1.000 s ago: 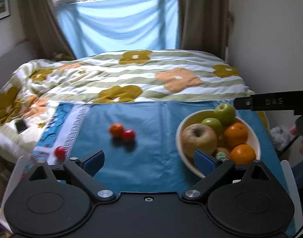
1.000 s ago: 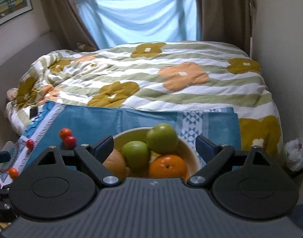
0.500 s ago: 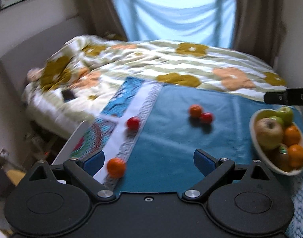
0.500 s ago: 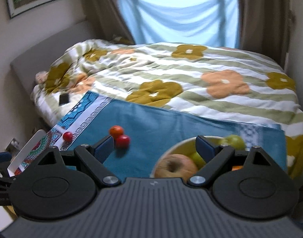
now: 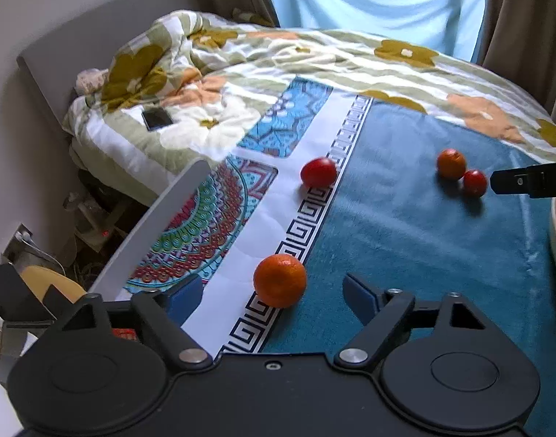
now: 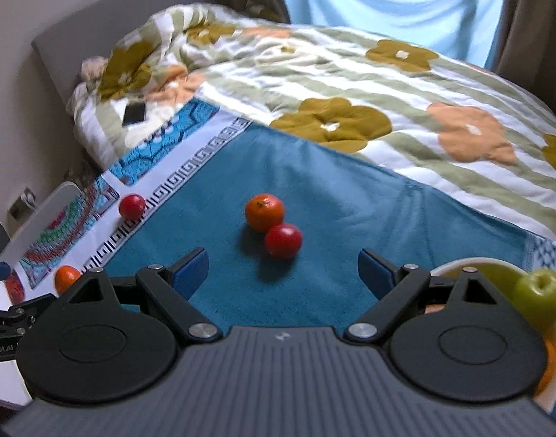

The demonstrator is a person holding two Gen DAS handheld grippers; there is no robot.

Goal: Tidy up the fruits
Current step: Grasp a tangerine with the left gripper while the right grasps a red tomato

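The left gripper (image 5: 272, 296) is open wide and holds nothing. The orange (image 5: 280, 280) sits right between its blue pads, on the white border of the blue cloth (image 5: 423, 240), near the left edge of the desk. The right gripper (image 6: 283, 271) is open wide too, and empty. Just in front of it lie a small orange fruit (image 6: 264, 212) and a red tomato (image 6: 283, 240), touching each other in the middle of the cloth. Another red tomato (image 5: 318, 172) sits alone farther along the white border.

The bowl (image 6: 456, 266) stands at the right edge of the desk, with a green apple (image 6: 540, 291) and some orange fruit already in it (so part of the job looks done). Four fruits are not yet in the bowl. I think the orange by the left gripper gets picked up next.
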